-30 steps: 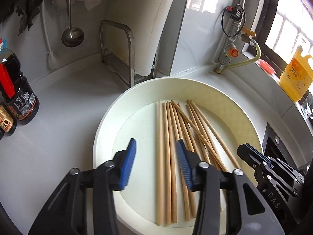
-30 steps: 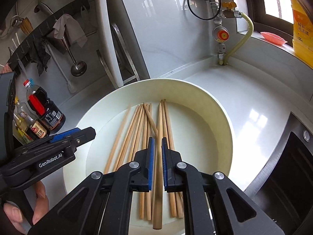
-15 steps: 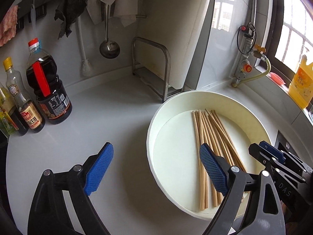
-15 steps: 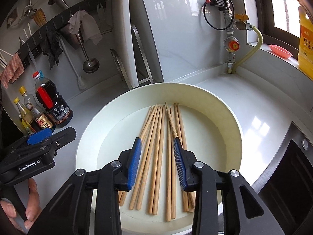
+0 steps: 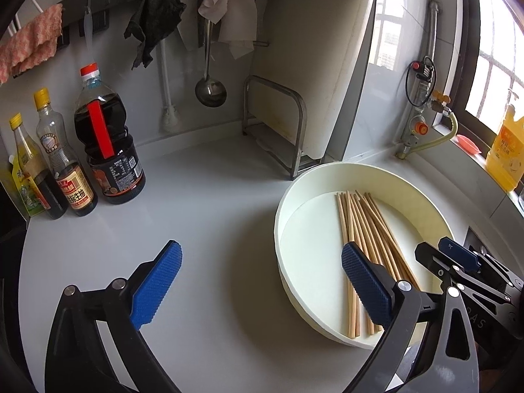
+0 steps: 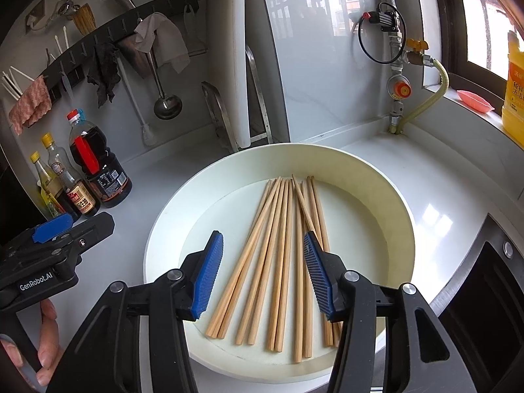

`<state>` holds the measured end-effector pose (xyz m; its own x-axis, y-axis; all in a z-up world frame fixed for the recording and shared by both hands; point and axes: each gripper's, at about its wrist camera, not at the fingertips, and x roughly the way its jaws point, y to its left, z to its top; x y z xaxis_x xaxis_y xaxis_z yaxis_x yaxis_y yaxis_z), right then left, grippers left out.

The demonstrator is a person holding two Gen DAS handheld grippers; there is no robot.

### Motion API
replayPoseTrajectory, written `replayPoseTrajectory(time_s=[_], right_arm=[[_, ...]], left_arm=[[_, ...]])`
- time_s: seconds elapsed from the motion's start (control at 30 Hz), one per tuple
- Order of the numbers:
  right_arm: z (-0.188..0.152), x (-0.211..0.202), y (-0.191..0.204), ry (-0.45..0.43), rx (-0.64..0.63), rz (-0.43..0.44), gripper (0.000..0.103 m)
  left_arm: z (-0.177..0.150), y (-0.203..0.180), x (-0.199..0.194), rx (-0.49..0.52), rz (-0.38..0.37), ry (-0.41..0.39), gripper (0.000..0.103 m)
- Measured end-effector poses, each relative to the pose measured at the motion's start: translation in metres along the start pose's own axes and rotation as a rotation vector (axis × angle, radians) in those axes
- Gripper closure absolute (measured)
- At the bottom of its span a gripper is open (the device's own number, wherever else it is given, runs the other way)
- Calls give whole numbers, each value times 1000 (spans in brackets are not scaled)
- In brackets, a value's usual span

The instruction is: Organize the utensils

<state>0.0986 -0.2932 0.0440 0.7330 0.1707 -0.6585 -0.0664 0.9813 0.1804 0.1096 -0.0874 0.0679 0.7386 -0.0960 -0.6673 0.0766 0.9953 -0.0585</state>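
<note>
Several wooden chopsticks [image 6: 281, 245] lie side by side in a round white basin [image 6: 163, 229] on the pale counter. My right gripper [image 6: 262, 239] hovers over their near ends. Its jaws are opening and the blue pads touch none of the sticks. My left gripper [image 5: 260, 247] hangs over bare counter at the left of the basin [image 5: 278, 216]. Its jaws are opening wide with nothing between them. Its right pad [image 5: 363, 281] stands in front of the basin's near rim and the chopsticks [image 5: 360, 229]. A person's hand [image 6: 46, 344] holds the left gripper's handle.
Three sauce bottles [image 5: 108, 150] stand at the back left. A ladle [image 5: 209, 91] and cloths hang on the wall rail. A metal rack [image 5: 278, 124] with a white board stands behind the basin. A gas valve [image 5: 419, 127] and yellow jug [image 5: 504, 154] are right, and a dark sink [image 6: 484, 294] nearer.
The left gripper has drawn back and to the left, off the basin, and opened wide. The right gripper, shut on a chopstick before, has opened; the stick lies in the basin.
</note>
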Motion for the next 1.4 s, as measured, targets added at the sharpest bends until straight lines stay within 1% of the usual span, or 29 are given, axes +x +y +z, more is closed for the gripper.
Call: replayPoseTrajectory(time_s=[0.2, 0.3, 0.37, 0.5, 0.73, 0.97, 1.4], right_arm=[[1, -4, 2, -8, 1, -1, 49], [1, -5, 2, -9, 0, -1, 49], [0, -5, 2, -8, 0, 0, 49], [1, -6, 4, -8, -6, 2, 48], [0, -7, 7, -8, -12, 5, 47], [0, -6, 8, -4, -13, 3, 47], [0, -5, 9, 0, -22, -3, 47]], left_arm=[[-2, 0, -5, 0, 2, -7, 6], [-3, 0, -3, -2, -5, 10, 6], [-3, 0, -2, -2, 4, 13, 6], [-5, 0, -4, 7, 48, -1, 6], [-5, 1, -6, 17, 58, -3, 6], [-6, 0, -6, 27, 54, 3, 6], [-7, 2, -5, 16, 54, 12, 6]])
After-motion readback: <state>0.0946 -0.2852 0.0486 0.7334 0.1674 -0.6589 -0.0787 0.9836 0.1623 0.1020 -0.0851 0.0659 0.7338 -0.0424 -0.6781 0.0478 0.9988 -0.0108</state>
